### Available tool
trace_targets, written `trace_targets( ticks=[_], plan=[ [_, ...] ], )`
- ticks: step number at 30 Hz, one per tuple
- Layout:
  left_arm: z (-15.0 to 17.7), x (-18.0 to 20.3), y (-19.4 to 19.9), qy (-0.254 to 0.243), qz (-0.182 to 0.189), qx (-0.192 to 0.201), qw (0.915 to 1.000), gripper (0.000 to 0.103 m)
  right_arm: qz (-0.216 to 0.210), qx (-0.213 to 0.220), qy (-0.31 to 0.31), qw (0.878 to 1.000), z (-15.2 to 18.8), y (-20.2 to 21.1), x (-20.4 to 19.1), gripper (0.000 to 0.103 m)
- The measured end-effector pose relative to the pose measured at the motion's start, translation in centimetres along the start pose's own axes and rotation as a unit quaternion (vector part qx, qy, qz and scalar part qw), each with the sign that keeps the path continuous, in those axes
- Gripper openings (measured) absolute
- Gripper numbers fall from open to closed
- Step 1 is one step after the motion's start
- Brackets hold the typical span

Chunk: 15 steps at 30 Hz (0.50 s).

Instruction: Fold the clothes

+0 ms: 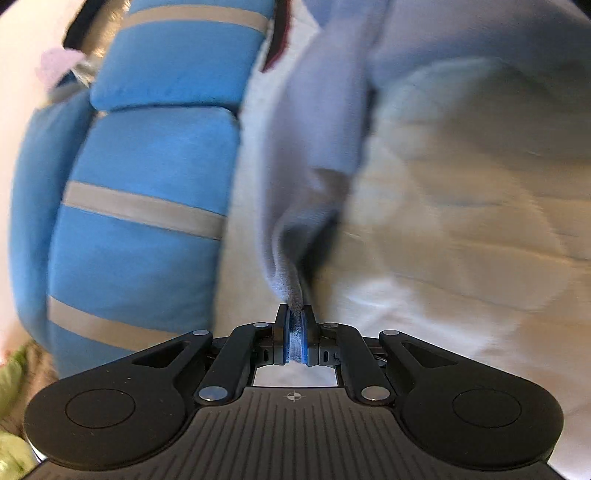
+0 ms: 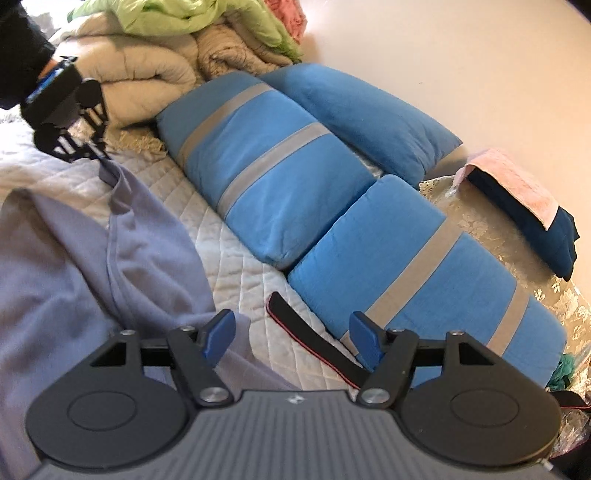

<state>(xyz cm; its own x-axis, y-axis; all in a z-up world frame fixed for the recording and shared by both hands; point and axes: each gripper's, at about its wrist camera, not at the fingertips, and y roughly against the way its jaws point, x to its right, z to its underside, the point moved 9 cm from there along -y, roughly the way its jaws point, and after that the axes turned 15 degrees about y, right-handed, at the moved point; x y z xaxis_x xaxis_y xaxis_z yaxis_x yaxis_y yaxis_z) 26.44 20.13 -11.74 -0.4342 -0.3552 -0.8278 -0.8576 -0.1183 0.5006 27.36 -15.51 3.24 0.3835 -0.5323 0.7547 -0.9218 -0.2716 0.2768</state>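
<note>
Quilted white bed — lavender garment, blue striped cushions on it.

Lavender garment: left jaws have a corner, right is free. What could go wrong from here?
1. The left gripper pinches only a thin bunched edge of the lavender garment; a hard pull might slip it free.
2. The right gripper is open and holds nothing, so the cloth may drag unevenly across the quilted bedcover.

Three blue cushions, two with grey stripes, lie in a row on a white quilted cover along a pale wall. Beyond them sit beige blankets topped by a green one. A pink towel rests on a dark folded cloth, and a black strap lies beside the nearest cushion.
</note>
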Motion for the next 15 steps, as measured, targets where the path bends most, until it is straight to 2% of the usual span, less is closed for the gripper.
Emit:
trace_targets(
  ticks=[4,6,9,10,11,12,13,15],
  plan=[
    [0.5,1.1,-0.3,0.023,0.01,-0.016,0.9996,0.005,-0.006,-0.006,0.003,1.0,0.4,-0.1,-0.6,0.08],
    [0.3,0.6,-0.2,0.051,0.014,-0.017,0.9985,0.006,-0.006,-0.01,0.008,1.0,0.5,-0.3,-0.9,0.08],
    [-0.2,-0.7,0.7,0.116,0.055,-0.014,0.9917,0.011,-0.007,-0.013,0.017,1.0,0.7,-0.3,-1.3,0.08],
    [-0.4,-1.4,1.1,0.15,0.084,-0.011,0.985,0.015,-0.007,-0.013,0.018,1.0,0.7,-0.3,-1.3,0.08],
    [-0.6,-2.2,1.6,0.187,0.11,-0.007,0.9762,0.028,-0.007,-0.014,0.018,1.0,0.8,-0.3,-1.4,0.08],
    [-0.8,-3.4,2.0,0.233,0.129,0.001,0.9639,0.036,-0.006,-0.015,0.018,1.0,0.8,-0.3,-1.3,0.08],
    [-0.8,-5.1,2.3,0.289,0.141,0.012,0.9467,0.047,-0.005,-0.015,0.018,1.0,0.9,-0.3,-1.3,0.081],
    [-0.6,-8.4,2.3,0.395,0.145,0.032,0.9064,0.051,-0.005,-0.017,0.017,1.0,1.0,-0.4,-1.3,0.081]
  ],
)
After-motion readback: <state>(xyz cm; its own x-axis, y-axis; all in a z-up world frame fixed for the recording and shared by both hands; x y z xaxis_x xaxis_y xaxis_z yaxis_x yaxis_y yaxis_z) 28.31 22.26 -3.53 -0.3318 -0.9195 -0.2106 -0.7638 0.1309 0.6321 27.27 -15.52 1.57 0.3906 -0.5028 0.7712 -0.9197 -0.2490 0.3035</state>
